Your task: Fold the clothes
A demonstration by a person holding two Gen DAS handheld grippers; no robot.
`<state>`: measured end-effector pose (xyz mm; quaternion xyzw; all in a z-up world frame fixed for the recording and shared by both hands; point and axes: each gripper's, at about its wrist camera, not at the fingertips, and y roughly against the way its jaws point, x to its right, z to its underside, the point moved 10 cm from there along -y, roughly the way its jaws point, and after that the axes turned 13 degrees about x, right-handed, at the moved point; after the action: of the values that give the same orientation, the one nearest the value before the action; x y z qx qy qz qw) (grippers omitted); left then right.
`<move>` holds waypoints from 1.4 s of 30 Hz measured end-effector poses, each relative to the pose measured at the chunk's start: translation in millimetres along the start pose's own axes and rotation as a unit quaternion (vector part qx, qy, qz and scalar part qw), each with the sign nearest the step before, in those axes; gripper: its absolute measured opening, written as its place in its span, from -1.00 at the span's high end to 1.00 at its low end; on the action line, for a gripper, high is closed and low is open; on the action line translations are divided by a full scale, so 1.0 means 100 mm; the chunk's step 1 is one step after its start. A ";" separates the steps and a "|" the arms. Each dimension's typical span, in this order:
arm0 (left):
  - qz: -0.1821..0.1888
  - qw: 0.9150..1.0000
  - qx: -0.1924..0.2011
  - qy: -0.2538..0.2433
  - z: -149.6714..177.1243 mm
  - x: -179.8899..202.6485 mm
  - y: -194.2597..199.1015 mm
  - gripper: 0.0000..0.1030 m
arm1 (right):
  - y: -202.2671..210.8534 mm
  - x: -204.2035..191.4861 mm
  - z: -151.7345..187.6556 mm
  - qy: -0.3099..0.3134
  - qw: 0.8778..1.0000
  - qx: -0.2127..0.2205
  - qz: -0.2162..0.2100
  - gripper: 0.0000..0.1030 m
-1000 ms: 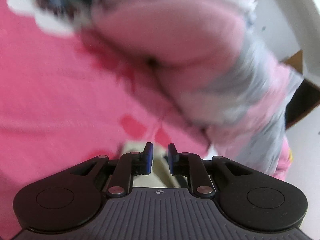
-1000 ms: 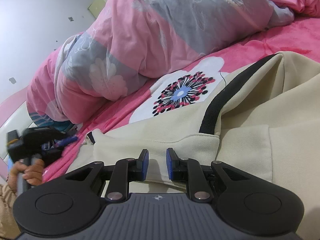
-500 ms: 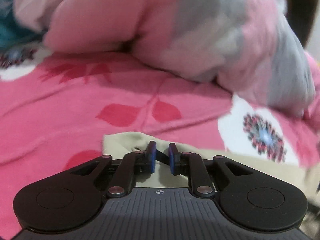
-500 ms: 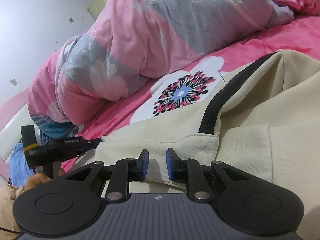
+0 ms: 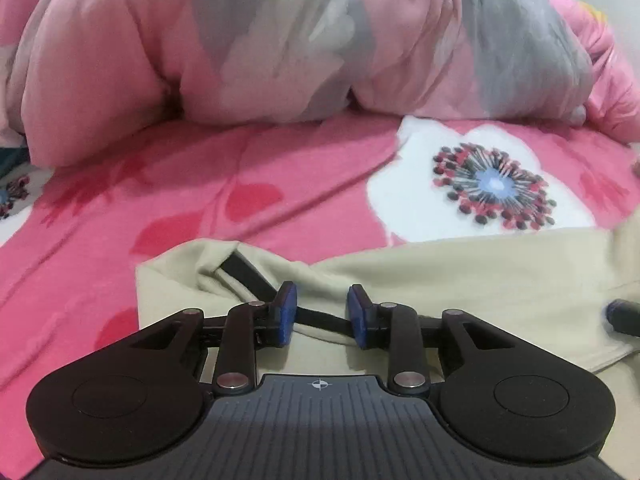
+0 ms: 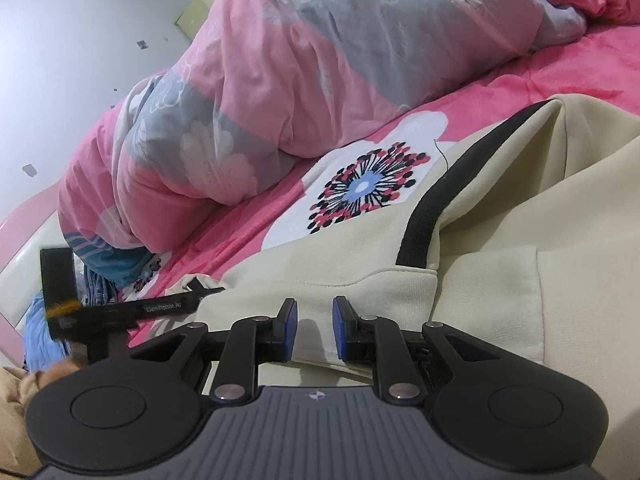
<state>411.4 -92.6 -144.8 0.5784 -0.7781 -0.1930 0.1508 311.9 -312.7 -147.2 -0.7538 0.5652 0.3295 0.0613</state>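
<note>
Cream fleece garment w/ black stripe trim (image 5: pixel 460 280) lies rumpled on pink floral bedsheet (image 5: pixel 200 184), near bunched pink-grey quilt (image 5: pixel 280 40). Left gripper (image 5: pixel 322 314) & right gripper (image 6: pixel 314 328) over it, both w/ pads apart, holding nothing.

This is a bedroom in a home. A bed takes up nearly everything, spread with a pink sheet (image 5: pixel 280 168) printed with big white flowers and red leaves. A puffy pink-and-grey floral duvet (image 6: pixel 320 80) lies bunched along its far side. A padded pink-and-white bed frame (image 6: pixel 24 236) edges the mattress, with a plain white wall (image 6: pixel 80 40) behind it.
</note>
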 end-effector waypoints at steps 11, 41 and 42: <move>0.076 0.996 0.048 0.024 -0.23 0.63 0.61 0.27 | 0.00 -0.03 0.00 0.021 1.000 -0.003 0.015 0.64; 0.079 0.994 0.070 0.032 0.17 0.76 0.55 0.25 | 0.48 1.22 -1.24 -0.043 0.971 0.081 0.222 0.94; 0.080 0.994 0.070 0.033 0.16 0.76 0.55 0.25 | 0.47 1.09 -1.28 -0.048 0.976 0.087 0.196 0.94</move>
<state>335.8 -148.9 -132.3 0.5297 -0.8280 -0.1063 0.1503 340.7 -477.5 -97.1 -0.6035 0.7245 0.3210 0.0882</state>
